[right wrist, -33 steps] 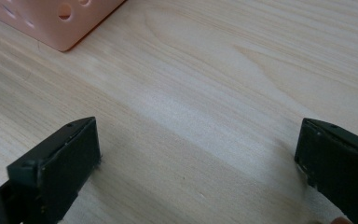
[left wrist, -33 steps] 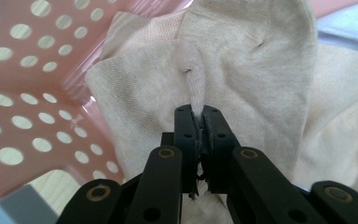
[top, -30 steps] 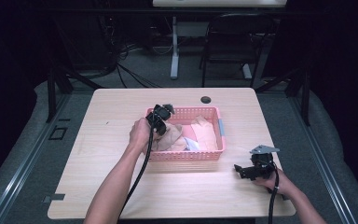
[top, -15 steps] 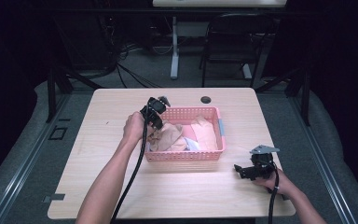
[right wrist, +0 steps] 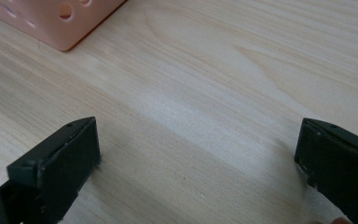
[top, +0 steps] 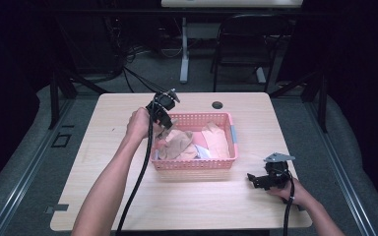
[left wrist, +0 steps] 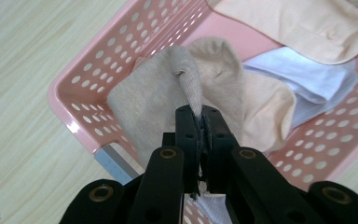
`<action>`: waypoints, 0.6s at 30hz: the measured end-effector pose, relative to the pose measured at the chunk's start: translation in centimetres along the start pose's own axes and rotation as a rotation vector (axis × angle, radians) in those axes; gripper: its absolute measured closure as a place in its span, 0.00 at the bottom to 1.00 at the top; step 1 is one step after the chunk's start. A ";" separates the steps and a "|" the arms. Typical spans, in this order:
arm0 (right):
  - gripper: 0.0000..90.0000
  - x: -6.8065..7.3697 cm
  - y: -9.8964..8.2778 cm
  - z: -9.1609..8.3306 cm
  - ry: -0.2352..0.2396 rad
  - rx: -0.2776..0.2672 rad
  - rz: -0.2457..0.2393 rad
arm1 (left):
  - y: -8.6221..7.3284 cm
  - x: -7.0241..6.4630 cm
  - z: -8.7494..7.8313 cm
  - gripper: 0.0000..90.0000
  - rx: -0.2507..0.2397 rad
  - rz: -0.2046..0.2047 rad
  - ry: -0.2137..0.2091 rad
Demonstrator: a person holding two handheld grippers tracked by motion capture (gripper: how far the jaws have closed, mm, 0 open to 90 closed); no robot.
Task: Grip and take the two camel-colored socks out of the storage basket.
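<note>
left gripper (left wrist: 200, 122): jaws pinched on tan knit sock (left wrist: 168, 88), lifting a fold above pink perforated plastic basket (left wrist: 93, 70), sock's rest draped inside | right gripper (right wrist: 198, 163): jaws wide apart, holding nothing, low over pale wooden table (right wrist: 242, 70) beside basket

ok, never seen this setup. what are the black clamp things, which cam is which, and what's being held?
A person holds a hand-operated gripper in each hand; no robot arm. The high view looks down on the wooden table from above. The other two cameras ride on the grippers, looking along their black fingers.

On the table sits a pink perforated basket holding socks: tan, peach and white. The left gripper is shut on a tan sock, pinching a fold of it above the basket. The right gripper is open, with nothing in it, low over bare table near the basket's corner.
</note>
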State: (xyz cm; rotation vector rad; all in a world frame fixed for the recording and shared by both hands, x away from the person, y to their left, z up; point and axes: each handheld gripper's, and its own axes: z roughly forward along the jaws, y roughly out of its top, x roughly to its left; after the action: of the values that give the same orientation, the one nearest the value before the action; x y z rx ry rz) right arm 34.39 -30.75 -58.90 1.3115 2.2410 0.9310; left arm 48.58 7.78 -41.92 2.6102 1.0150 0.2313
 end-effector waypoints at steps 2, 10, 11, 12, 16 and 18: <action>0.00 0.0 0.0 0.0 0.000 -0.001 0.000 | 0.2 -0.1 -0.5 0.96 0.001 0.006 0.000; 0.00 0.0 0.0 0.0 0.000 -0.001 0.001 | 0.3 0.1 -2.0 0.96 -0.010 0.007 0.006; 0.00 0.0 0.0 0.0 0.000 -0.001 0.001 | 0.3 0.2 -2.2 0.96 -0.021 0.003 0.010; 0.00 0.0 0.0 0.0 0.000 -0.001 0.001 | 0.2 0.4 -2.6 0.96 -0.026 -0.006 0.018; 0.00 0.0 0.0 0.0 -0.001 -0.001 0.001 | 0.0 1.1 -3.4 0.96 -0.035 -0.028 0.022; 0.00 0.0 0.0 0.0 -0.001 -0.001 0.001 | -0.1 1.3 -3.7 0.96 -0.035 -0.032 0.025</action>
State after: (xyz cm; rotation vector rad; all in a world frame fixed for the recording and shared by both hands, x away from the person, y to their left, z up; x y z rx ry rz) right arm 34.37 -30.74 -58.91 1.3123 2.2388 0.9319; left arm 48.44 9.64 -38.49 2.5637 1.0499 0.2719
